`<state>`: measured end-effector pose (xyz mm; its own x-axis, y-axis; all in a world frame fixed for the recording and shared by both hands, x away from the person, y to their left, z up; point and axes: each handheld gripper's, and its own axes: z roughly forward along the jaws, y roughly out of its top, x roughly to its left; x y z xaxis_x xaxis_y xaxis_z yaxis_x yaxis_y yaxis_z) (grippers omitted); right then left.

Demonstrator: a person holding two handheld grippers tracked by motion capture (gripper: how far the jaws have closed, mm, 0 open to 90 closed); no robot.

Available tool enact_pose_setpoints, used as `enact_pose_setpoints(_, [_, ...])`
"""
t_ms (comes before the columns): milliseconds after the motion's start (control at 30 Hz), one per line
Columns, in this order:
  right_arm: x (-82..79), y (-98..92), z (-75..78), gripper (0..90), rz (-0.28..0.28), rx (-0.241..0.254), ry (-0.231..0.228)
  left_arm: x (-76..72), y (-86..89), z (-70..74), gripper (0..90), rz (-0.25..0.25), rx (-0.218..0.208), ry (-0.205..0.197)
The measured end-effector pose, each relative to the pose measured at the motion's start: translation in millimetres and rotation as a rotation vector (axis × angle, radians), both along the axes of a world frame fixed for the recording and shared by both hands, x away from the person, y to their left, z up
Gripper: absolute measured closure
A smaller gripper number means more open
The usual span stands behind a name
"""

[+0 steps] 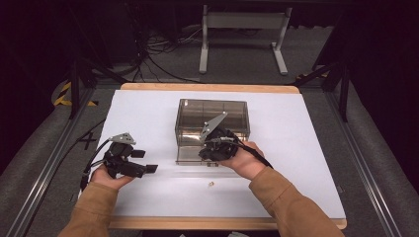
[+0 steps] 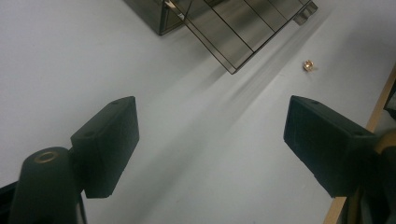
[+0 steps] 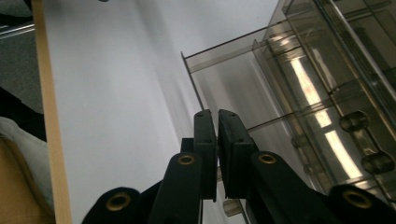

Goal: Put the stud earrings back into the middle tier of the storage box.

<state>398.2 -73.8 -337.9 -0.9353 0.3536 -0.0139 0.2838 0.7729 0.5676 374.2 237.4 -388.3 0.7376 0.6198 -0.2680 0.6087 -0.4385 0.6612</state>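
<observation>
Item: smoked-clear plastic drawer box [image 1: 212,123], standing near the middle of the white-topped table [image 1: 296,163], slightly toward its far edge. Its drawer [image 1: 190,157] was pulled partly out toward the near edge; in the right gripper view the drawer's thin front wall and inner dividers were plain, along with small clear knobs [image 3: 353,121] on the box front.

Right gripper [image 1: 215,148]: held at the drawer's front, jaws clenched together with almost no gap. Whether a lip or handle sat between them could not be told from the right gripper view.

Left gripper [image 1: 143,161]: held low near the table's left edge, well apart from the box, jaws released and wide, nothing between them.

Small brass-coloured piece [image 1: 211,184], perhaps a nut or bead: lay alone on the table between the drawer and the near edge. It also appeared in the left gripper view [image 2: 308,66], beyond the open jaws.

Handling note (judgement): the step looked like working the drawer. It would go best with travel kept straight along the drawer's line, so the light box does not skid or twist; the free left gripper could brace the box. The brass piece is small and may roll; approach from above, jaws narrowed.

Markings: no brand, label or legible writing seen on any item.
</observation>
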Motion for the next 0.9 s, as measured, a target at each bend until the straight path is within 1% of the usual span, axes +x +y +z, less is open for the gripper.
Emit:
enact_pose_setpoints(200, [5.3, -2.5, 0.0, 86.2, -0.045, -0.007, -0.011, -0.1, 0.2, 0.1, 18.6, 0.000, -0.003, 0.001])
enact_pose_setpoints(267, [6.7, -3.1, -0.3, 86.2, -0.049, -0.010, -0.015, 0.0, 0.2, 0.1, 18.6, -0.001, -0.002, 0.001])
enact_pose_setpoints(467, [11.8, -3.0, -2.6, 86.2, -0.083, -0.010, -0.011, 0.1, -0.2, -0.1, 18.6, -0.002, 0.000, 0.002])
enact_pose_setpoints(600, [14.1, -1.3, -6.1, 86.1, -0.098, -0.040, -0.024, 0.0, 0.0, 0.0, 18.6, -0.001, 0.000, 0.000])
enact_pose_setpoints(733, [16.7, -0.4, -10.4, 86.2, -0.105, -0.055, -0.020, 0.1, -0.2, -0.1, 18.6, -0.002, -0.001, 0.002])
enact_pose_setpoints(900, [19.2, 1.5, -15.3, 86.1, -0.114, -0.078, -0.025, 0.1, 0.1, 0.0, 18.6, -0.001, -0.002, 0.002])
